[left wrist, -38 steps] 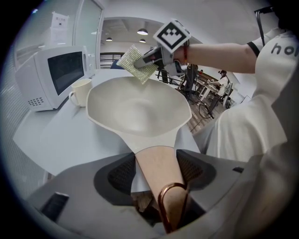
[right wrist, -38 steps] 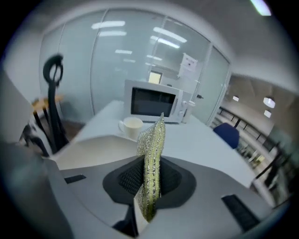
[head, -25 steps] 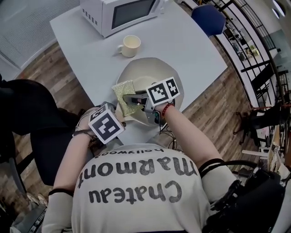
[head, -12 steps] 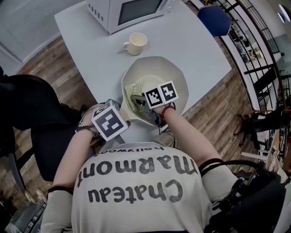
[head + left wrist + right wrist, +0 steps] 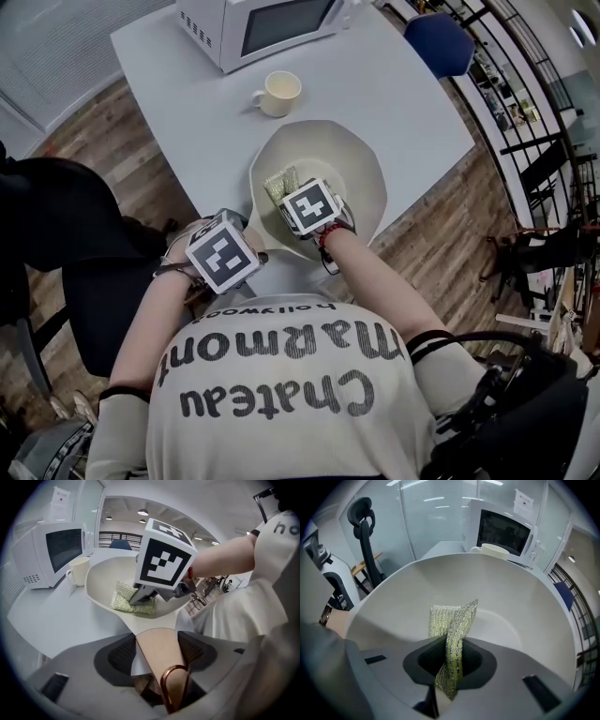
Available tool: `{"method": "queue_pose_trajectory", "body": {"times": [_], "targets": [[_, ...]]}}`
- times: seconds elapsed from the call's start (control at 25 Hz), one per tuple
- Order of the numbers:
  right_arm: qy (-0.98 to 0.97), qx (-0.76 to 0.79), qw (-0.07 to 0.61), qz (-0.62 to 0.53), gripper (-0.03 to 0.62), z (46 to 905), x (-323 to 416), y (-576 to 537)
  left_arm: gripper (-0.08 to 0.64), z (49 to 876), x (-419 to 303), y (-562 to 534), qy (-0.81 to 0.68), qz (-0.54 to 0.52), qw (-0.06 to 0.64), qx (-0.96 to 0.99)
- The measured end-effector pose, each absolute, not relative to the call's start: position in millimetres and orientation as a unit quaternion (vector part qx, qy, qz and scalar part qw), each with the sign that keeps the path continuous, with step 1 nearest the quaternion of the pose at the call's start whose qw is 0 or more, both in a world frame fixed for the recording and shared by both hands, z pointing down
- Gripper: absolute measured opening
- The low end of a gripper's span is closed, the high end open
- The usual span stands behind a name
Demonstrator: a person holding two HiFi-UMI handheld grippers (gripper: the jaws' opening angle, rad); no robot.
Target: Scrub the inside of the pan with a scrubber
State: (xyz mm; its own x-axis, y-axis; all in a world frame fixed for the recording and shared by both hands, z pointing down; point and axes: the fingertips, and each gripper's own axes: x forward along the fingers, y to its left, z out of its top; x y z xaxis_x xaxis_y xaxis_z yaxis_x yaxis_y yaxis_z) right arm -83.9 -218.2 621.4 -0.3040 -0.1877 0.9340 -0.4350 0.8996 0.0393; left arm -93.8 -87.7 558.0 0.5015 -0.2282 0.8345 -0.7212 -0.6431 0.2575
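Right gripper view shows the right gripper [image 5: 449,660] with jaws closed on a folded edge of the glittery mesh scrubber [image 5: 452,620], which rests inside the cream pan [image 5: 511,602]. The left gripper [image 5: 157,654] clamps the pan handle [image 5: 154,641]. Hard rubbing could pull the thin scrubber out, or push the pan off the near edge of the table [image 5: 394,84].
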Motion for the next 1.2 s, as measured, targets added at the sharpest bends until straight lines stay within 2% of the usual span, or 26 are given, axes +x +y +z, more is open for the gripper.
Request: {"method": "queue_pose_trajectory", "body": {"times": [0.92, 1.2], "targets": [[-0.686, 0.292, 0.663, -0.061, 0.040, 631, 5, -303, 0.296, 558, -98, -93, -0.310, 0.395, 0.310, 0.807], [-0.640, 0.284, 0.692, -0.175, 0.038, 632, 21, -314, 0.290, 557, -98, -92, -0.306, 0.376, 0.329, 0.811]]}}
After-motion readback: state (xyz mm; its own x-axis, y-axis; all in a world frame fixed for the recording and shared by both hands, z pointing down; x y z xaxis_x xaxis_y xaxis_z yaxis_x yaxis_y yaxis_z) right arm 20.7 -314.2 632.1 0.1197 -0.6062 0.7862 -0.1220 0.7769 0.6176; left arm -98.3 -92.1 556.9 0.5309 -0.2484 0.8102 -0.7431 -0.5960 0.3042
